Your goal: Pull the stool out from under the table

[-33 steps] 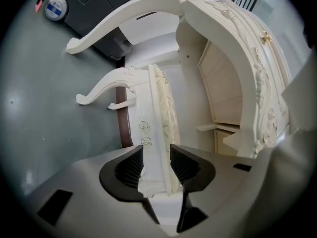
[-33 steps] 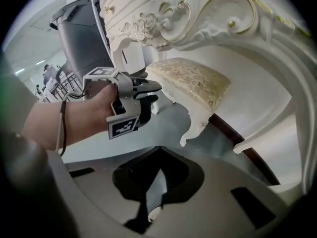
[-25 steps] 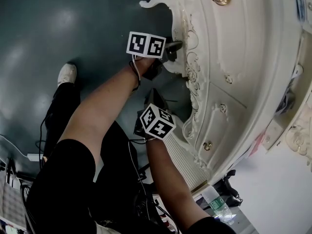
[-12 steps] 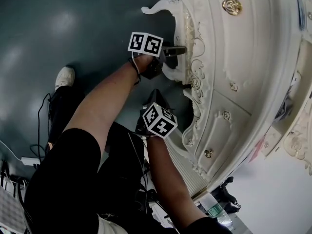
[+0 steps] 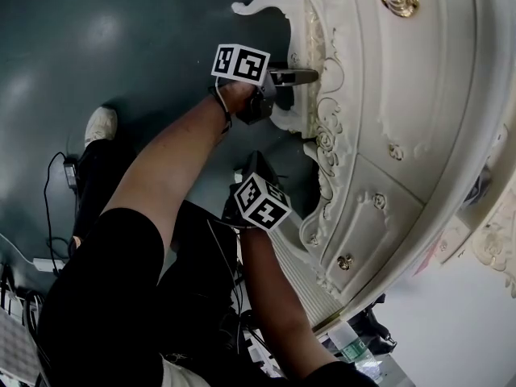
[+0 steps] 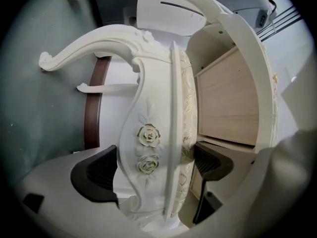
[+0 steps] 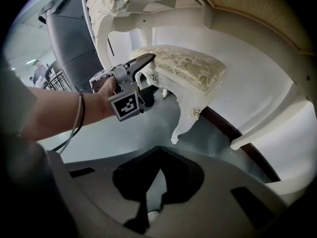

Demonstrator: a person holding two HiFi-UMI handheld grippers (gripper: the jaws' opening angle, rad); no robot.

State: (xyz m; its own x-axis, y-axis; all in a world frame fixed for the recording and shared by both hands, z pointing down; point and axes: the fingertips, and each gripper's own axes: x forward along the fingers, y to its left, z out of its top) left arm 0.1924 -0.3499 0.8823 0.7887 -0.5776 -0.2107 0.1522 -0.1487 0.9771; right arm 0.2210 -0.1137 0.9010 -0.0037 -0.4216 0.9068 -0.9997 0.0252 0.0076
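Under the white carved worktop (image 5: 419,103) stands the stool (image 7: 184,66), on the dark floor (image 5: 113,39). It shows best in the upper middle of the right gripper view, with its gold-patterned seat (image 7: 190,63) just below the worktop's underside.

The left hand-held gripper (image 5: 295,76) reaches almost level to the stool's near corner, in the upper middle of the head view. Its jaws have just been opening and now stand wide apart. The stool's side rail (image 6: 148,98) with its two carved roses (image 6: 148,135) and the edge of the seat are between them. The pads sit close on each side but do not squeeze.

The right hand-held gripper (image 7: 158,152) hangs lower, near the middle of the head view, and points down at the floor. Its jaws are together with nothing between them.

A white shoe (image 5: 101,123) shows at the left of the head view.
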